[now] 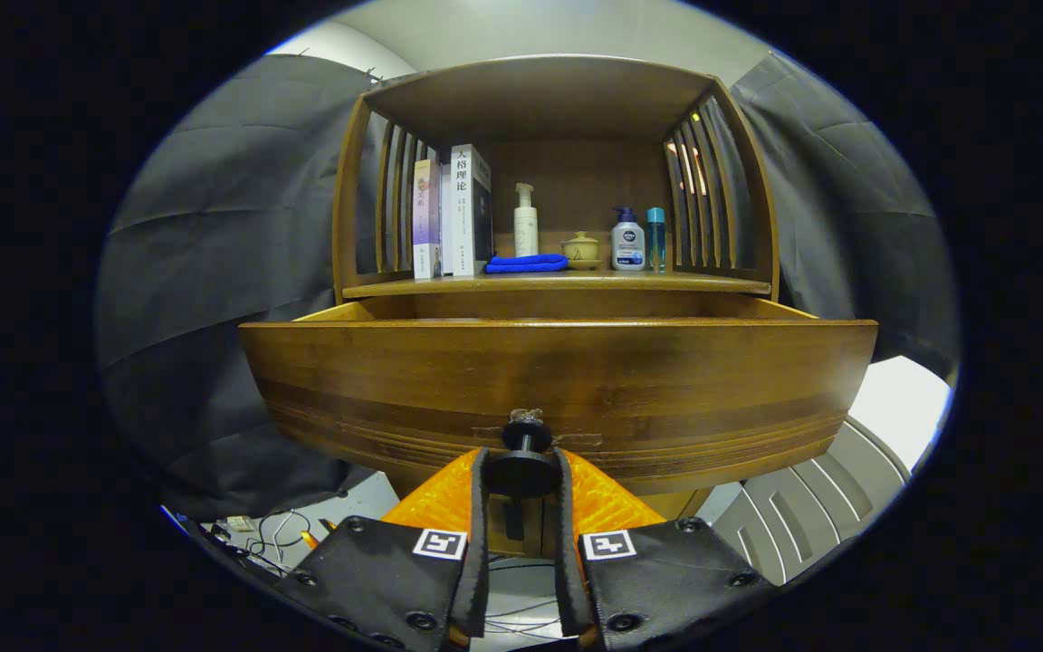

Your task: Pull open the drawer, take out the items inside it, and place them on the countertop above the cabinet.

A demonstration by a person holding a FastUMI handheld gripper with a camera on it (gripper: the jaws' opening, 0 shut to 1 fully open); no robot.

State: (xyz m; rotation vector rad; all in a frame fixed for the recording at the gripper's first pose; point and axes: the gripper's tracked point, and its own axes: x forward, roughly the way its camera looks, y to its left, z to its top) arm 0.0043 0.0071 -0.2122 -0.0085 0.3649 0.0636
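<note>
— Gripper view: where is the brown wooden drawer (558,389)?
— Pulled out below the countertop (558,284).
— And the gripper (521,475)?
— Nearly closed, both black fingers (478,507) press the drawer's round black knob (522,462).

Two books (452,213); three bottles (526,220); one cloth (527,263); one drawer (558,385)

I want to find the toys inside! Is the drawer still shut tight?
No, the drawer is pulled out from the cabinet, and the gripper fingers clamp its black knob.
</note>
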